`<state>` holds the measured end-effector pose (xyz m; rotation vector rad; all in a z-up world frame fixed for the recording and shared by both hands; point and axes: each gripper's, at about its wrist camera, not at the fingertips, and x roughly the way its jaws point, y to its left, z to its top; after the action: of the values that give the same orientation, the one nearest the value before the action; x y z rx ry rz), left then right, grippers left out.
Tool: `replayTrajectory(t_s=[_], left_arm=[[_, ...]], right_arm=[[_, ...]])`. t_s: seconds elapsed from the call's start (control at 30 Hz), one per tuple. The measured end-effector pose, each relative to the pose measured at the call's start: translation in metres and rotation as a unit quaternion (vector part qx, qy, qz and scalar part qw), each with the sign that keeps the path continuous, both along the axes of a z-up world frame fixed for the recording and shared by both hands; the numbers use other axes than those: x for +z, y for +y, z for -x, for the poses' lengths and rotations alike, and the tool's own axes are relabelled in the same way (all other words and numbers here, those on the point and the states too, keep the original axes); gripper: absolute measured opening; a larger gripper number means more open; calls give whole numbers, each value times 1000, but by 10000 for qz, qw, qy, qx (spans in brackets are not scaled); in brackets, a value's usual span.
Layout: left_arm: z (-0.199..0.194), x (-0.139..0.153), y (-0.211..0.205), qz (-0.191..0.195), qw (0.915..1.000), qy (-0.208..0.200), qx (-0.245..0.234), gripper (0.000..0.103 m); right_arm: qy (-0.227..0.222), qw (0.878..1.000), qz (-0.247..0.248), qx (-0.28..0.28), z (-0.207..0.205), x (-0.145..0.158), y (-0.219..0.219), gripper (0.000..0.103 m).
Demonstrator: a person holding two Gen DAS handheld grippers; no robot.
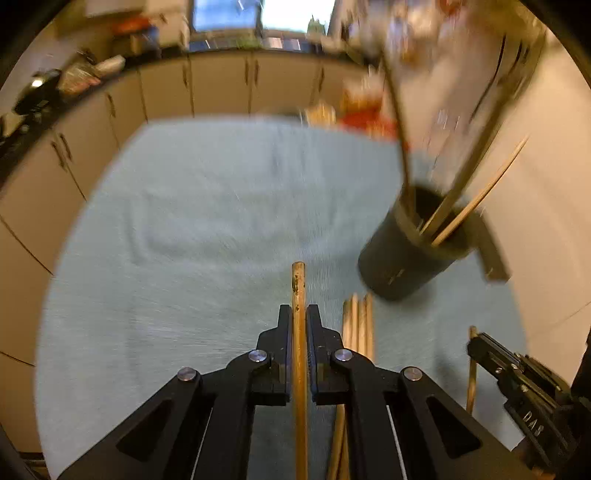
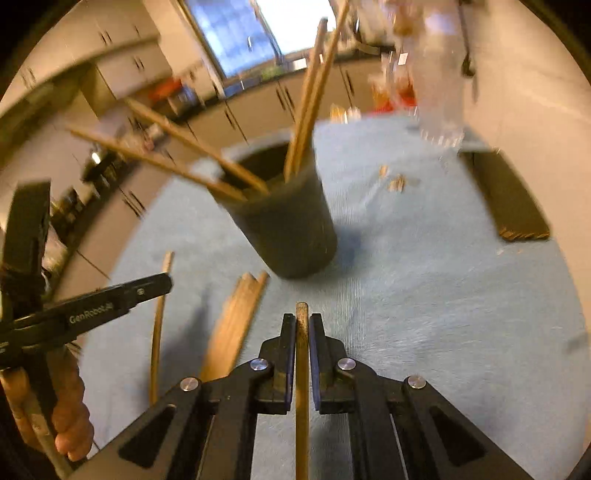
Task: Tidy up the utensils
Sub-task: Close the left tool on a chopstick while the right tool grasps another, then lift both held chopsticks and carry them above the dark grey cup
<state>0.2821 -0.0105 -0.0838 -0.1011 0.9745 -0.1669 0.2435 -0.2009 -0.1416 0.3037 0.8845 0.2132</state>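
Pale cabinets and a bright window behind the table.

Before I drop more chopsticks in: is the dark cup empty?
No. The dark cup stands upright with several chopsticks already leaning out of its mouth.

We count two black two-finger grippers, the left gripper and the right gripper. Each one holds one thin wooden stick, so that makes two held sticks. We see one dark round cup standing on one light blue cloth. Four long wooden sticks poke out of the cup. About four more loose wooden sticks lie side by side on the cloth. One flat dark mat lies there too.
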Motion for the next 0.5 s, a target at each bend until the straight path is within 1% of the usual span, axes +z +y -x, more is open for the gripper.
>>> replayTrajectory(t_s=[0.07, 0.17, 0.2, 0.27, 0.3, 0.33, 0.37, 0.4, 0.5], left_arm=[[19, 24, 13, 125, 9995, -282, 70, 7], [57, 55, 22, 146, 9975, -664, 169, 7], [68, 57, 28, 151, 9970, -736, 186, 7], [87, 65, 31, 176, 9958, -864, 236, 7], [99, 71, 34, 156, 9951, -942, 268, 7], [110, 75, 35, 56, 9938, -1057, 350, 7], [112, 73, 29, -42, 9927, -1130, 426, 7], [118, 71, 31, -90, 9919, -1179, 455, 7], [138, 72, 34, -164, 9890, -1377, 518, 7]], right_arm=[[-297, 9994, -41, -143, 13, 18, -14, 8], [-841, 9960, 52, -292, 36, 51, -26, 8], [-1006, 9943, 107, -347, 47, 62, -28, 8], [-1229, 9915, 102, -415, 62, 74, -31, 8], [-1359, 9897, 97, -445, 74, 82, -32, 8], [-1468, 9879, 156, -480, 83, 87, -31, 8], [-1532, 9868, 197, -497, 90, 92, -28, 8], [-1636, 9849, 233, -522, 97, 97, -28, 8], [-1793, 9815, 391, -536, 116, 107, -25, 8]])
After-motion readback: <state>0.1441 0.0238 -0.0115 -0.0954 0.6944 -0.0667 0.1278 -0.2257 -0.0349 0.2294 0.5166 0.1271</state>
